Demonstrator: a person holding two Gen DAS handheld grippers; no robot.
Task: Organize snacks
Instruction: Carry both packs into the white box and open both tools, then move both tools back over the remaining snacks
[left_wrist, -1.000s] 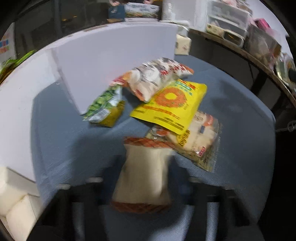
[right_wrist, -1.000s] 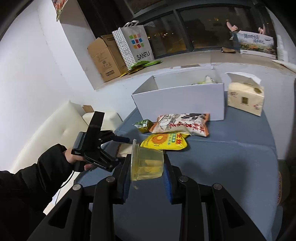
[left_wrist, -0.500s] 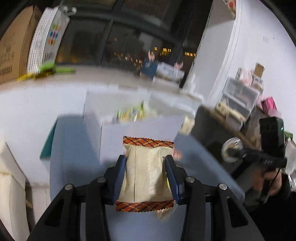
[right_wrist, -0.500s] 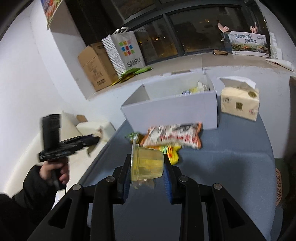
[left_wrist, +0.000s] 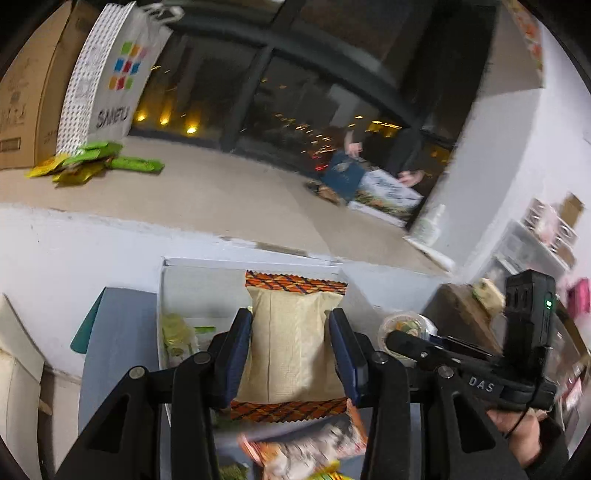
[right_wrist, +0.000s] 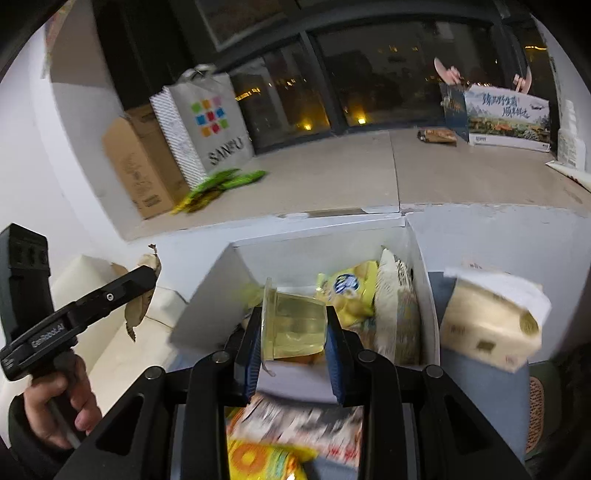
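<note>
My left gripper (left_wrist: 291, 350) is shut on a beige snack packet with orange patterned ends (left_wrist: 293, 354), held above the open white box (left_wrist: 207, 291). My right gripper (right_wrist: 293, 347) is shut on a clear yellow jelly cup (right_wrist: 293, 325), held over the same white box (right_wrist: 207, 302), which holds several snack packets (right_wrist: 351, 291). The right gripper with its cup also shows in the left wrist view (left_wrist: 406, 328). The left gripper's handle shows in the right wrist view (right_wrist: 85, 306). A red-and-white bag (right_wrist: 295, 421) and a yellow bag (right_wrist: 258, 461) lie on the blue table in front of the box.
A tissue pack (right_wrist: 487, 321) stands right of the box. A window ledge behind holds a cardboard box (right_wrist: 136, 166), a paper bag (right_wrist: 207, 122) and green packets (right_wrist: 218, 181). A white sofa (right_wrist: 122, 332) is to the left.
Both grippers have lifted their snacks from the table and moved forward over the white box. The left gripper picked the beige packet off the table during this time.
</note>
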